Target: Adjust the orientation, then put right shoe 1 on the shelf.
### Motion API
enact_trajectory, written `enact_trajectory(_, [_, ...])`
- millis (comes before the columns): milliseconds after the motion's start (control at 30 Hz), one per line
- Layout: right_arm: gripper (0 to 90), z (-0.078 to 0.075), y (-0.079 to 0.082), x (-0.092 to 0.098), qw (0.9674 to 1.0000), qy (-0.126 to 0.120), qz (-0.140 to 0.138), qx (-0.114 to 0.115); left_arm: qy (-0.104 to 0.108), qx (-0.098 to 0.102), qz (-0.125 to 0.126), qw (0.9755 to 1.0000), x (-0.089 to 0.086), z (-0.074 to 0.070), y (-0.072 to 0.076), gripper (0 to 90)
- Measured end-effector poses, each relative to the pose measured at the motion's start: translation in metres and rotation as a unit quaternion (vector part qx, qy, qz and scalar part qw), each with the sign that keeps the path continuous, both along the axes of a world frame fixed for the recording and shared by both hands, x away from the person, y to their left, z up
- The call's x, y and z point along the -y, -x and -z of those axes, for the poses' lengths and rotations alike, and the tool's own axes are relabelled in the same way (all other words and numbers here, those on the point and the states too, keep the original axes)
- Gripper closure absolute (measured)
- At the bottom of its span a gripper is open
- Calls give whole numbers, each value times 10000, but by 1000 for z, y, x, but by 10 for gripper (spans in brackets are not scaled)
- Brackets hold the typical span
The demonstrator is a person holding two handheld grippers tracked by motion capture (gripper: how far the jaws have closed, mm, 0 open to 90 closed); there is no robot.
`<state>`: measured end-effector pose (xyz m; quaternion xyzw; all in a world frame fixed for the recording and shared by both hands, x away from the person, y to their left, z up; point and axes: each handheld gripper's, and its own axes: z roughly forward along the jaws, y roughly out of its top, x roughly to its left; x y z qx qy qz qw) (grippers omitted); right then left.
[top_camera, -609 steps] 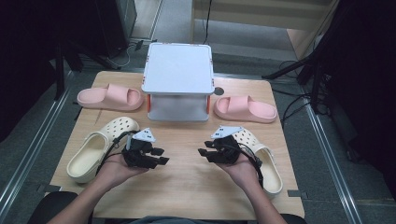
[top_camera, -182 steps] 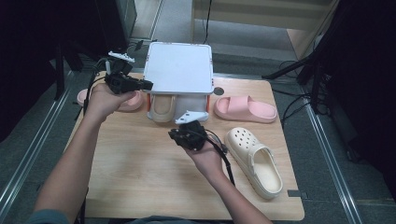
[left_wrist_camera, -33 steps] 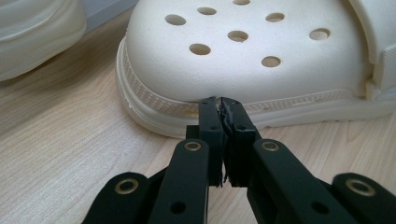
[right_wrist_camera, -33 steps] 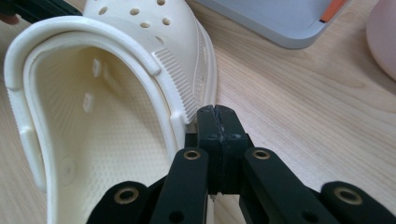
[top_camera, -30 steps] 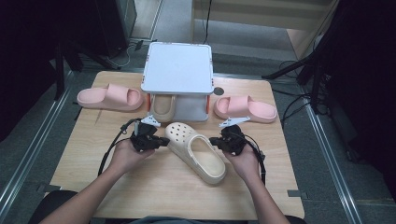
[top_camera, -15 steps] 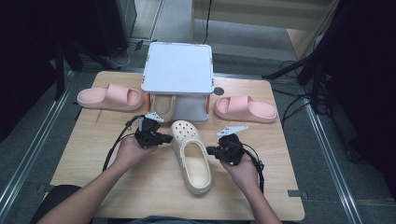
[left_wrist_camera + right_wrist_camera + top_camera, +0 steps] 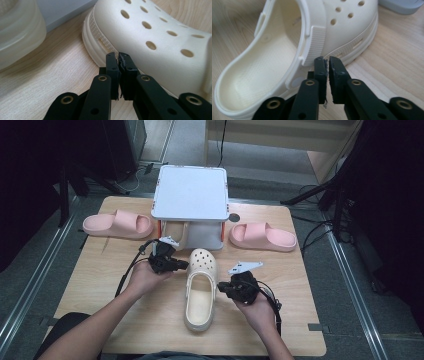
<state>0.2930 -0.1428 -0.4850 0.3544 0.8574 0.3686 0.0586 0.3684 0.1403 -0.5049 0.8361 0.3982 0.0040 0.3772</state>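
Your left gripper (image 7: 118, 56) has its jaws pressed together on nothing, tips at the perforated toe of the cream clog (image 7: 201, 285). Your right gripper (image 7: 326, 60) has just parted its jaws a crack, nothing between them, beside the clog's strap pivot. Beyond stands the white box (image 7: 190, 195).

A staged recording spot in a lab or workroom, not a home.

A bare wooden table (image 7: 100, 320) stands on grey flooring between metal floor rails (image 7: 30, 290), with dark tripod legs (image 7: 320, 195) and loose cables (image 7: 310, 232) around it; on the table sit a white plastic rack (image 7: 190, 195) and sample footwear such as pink slides (image 7: 117, 224).
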Motion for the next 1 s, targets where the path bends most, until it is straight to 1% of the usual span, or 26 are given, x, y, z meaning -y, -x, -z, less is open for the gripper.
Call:
enact_trajectory(67, [807,-7,1,4,9997,-220,34,138,-39,78,55,9999,-3,-6,3,865])
enact_trajectory(100, [785,-10,2,5,9993,-302,54,193,-19,133,38,9999,-4,-10,4,865])
enact_trajectory(167, [720,-16,5,6,9984,-472,31,294,121,135,16,9998,-9,-16,6,864])
enact_trajectory(200, [665,-21,7,6,9976,-566,33,408,187,78,14,9998,-12,-24,6,849])
enact_trajectory(233, [665,-21,7,6,9976,-566,33,408,187,78,14,9998,-12,-24,6,844])
enact_trajectory(267, [654,-23,8,5,9972,-609,25,434,191,147,12,9997,-14,-28,6,844])
enact_trajectory(300, [653,-24,9,3,9968,-665,-15,446,222,147,6,9996,-15,-31,7,838])
enact_trajectory(367, [627,-24,11,-2,9966,-650,-79,494,256,114,-8,9996,-18,-36,7,824])
enact_trajectory(400, [606,-24,11,-5,9967,-618,-118,507,212,105,16,9997,-19,-39,7,818])
enact_trajectory(433, [586,-23,12,-9,9970,-566,-139,517,238,106,-22,9997,-20,-41,8,814])
enact_trajectory(467, [575,-22,12,-12,9972,-526,-163,512,267,94,-23,9996,-22,-43,8,807])
enact_trajectory(500, [557,-21,12,-14,9974,-501,-181,484,247,50,-15,9997,-23,-44,7,798])
enact_trajectory(533, [539,-19,11,-18,9976,-458,-181,489,129,81,16,9999,-25,-49,6,788])
enact_trajectory(567, [535,-17,11,-20,9980,-430,-170,427,138,120,21,9998,-26,-52,6,787])
enact_trajectory(600, [535,-17,11,-20,9980,-430,-170,427,138,120,21,9998,-26,-52,6,785])
enact_trajectory(633, [516,-16,10,-22,9983,-402,-165,394,172,138,0,9998,-28,-56,4,785])
enact_trajectory(700, [513,-13,9,-26,9986,-296,-105,430,223,146,-28,9996,-30,-61,2,784])
enact_trajectory(767, [515,-11,6,-27,9987,-275,-45,429,268,156,-39,9995,-33,-66,1,790])
enact_trajectory(800, [516,-8,3,-28,9990,-256,-41,364,238,158,-10,9996,-35,-70,0,800])
enact_trajectory(900, [515,-4,0,-30,9993,-177,-3,331,224,160,23,9996,-38,-75,-2,811])
enact_trajectory(933, [517,-2,-2,-32,9993,-137,29,353,214,174,7,9996,-39,-79,-4,817])
enact_trajectory(967, [527,-1,-4,-33,9991,-100,151,380,235,209,3,9995,-43,-86,-8,825])
enact_trajectory(1000, [527,-1,-4,-33,9991,-100,151,380,235,209,3,9995,-43,-86,-8,828])
